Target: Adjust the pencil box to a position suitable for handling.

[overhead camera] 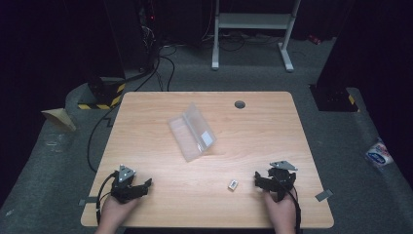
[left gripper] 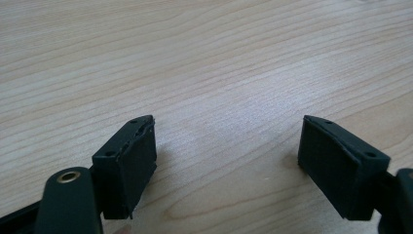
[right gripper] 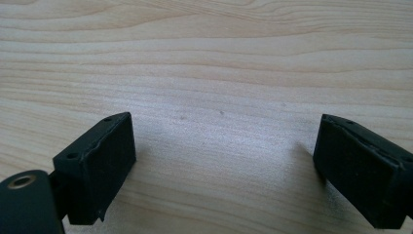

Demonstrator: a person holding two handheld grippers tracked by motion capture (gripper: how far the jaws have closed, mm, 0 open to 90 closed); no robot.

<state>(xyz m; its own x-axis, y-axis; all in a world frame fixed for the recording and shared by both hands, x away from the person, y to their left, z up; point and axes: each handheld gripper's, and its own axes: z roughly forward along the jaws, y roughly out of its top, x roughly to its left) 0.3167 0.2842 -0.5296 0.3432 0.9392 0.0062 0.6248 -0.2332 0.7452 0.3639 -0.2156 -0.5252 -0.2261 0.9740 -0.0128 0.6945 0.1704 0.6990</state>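
Observation:
A clear plastic case (overhead camera: 192, 131) lies open near the middle of the wooden table (overhead camera: 263, 131). A small white block (overhead camera: 233, 184) rests near the front edge, just left of my right gripper (overhead camera: 258, 180). That gripper lies low on the table at the front right, and its jaws (right gripper: 226, 122) stand wide apart over bare wood. My left gripper (overhead camera: 146, 185) sits at the front left corner. It is open too, with nothing between its pads (left gripper: 226, 126).
A dark round grommet (overhead camera: 239, 104) sits in the table's far edge. Beyond the table stand a white metal frame (overhead camera: 253, 22), cables and a yellow-and-black striped base (overhead camera: 104, 95). A packet (overhead camera: 379, 153) lies on the floor at right.

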